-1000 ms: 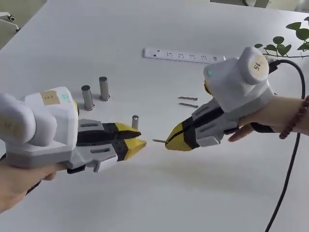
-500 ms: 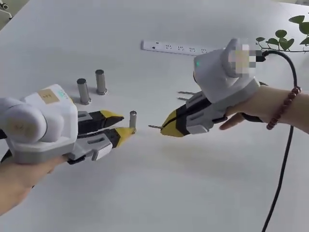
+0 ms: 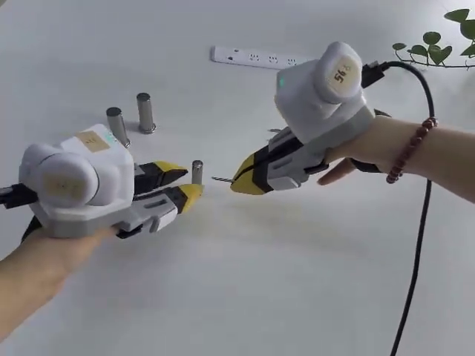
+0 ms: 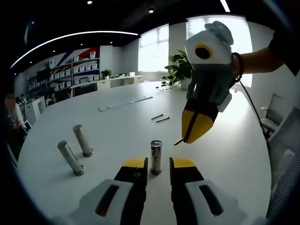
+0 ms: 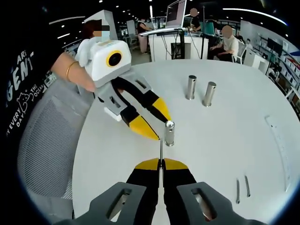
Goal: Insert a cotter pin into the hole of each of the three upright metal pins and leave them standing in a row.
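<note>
Yellow-tipped left gripper (image 4: 158, 164) jaws stand open astride a short upright steel pin (image 4: 156, 152), apparently not touching; right gripper (image 5: 161, 162) jaws pinch a thin grey cotter pin (image 5: 161, 149) beside it.

Three pins stand on the tabletop (image 3: 245, 297). One pin (image 3: 197, 172) is near the centre of the head view. The other two are at 10 o'clock, a nearer pin (image 3: 116, 126) and a farther pin (image 3: 145, 113).

There are three cotter pins. One cotter pin (image 3: 221, 179) is clamped in the right tool (image 3: 237, 184). In the left gripper view, one loose cotter pin (image 4: 157, 116) lies beside another loose cotter pin (image 4: 163, 119), at 12 o'clock from the central pin.

There are two tools, the second being the left tool (image 3: 188, 182).

One power strip (image 3: 256, 58) lies at 12 o'clock, one plant (image 3: 431, 37) at 2 o'clock, and one cable (image 3: 427, 193) at 4 o'clock.
</note>
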Available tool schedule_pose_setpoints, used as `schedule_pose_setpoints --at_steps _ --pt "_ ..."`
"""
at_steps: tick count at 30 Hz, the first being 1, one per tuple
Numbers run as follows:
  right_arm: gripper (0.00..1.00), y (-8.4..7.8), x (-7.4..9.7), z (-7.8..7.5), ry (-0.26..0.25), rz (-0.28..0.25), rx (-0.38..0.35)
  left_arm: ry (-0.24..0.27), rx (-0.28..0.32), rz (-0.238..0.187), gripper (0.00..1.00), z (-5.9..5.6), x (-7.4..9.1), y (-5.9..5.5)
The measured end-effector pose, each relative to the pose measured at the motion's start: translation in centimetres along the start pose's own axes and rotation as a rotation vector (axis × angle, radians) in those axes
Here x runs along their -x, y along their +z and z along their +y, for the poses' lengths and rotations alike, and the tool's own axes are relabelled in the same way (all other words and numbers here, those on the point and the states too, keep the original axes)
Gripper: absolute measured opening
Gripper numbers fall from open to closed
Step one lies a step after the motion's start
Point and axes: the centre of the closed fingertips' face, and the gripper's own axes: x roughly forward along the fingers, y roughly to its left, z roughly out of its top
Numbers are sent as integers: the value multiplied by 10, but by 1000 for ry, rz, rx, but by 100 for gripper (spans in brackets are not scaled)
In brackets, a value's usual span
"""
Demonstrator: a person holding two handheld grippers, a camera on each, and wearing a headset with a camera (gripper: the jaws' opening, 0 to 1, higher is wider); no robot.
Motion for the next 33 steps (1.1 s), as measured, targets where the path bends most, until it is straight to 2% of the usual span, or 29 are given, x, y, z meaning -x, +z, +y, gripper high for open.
schedule_pose_setpoints --at_steps 8,19,33 --pt "0 5 -2 -6 -14 -9 -2 13 10 -7 15 6 -5 2" --pt "0 14 -6 -10 -15 -27 -2 -2 8 -4 8 4 -10 2" --pt "0 16 -8 -11 -15 -26 11 -7 15 -7 7 5 -11 2"
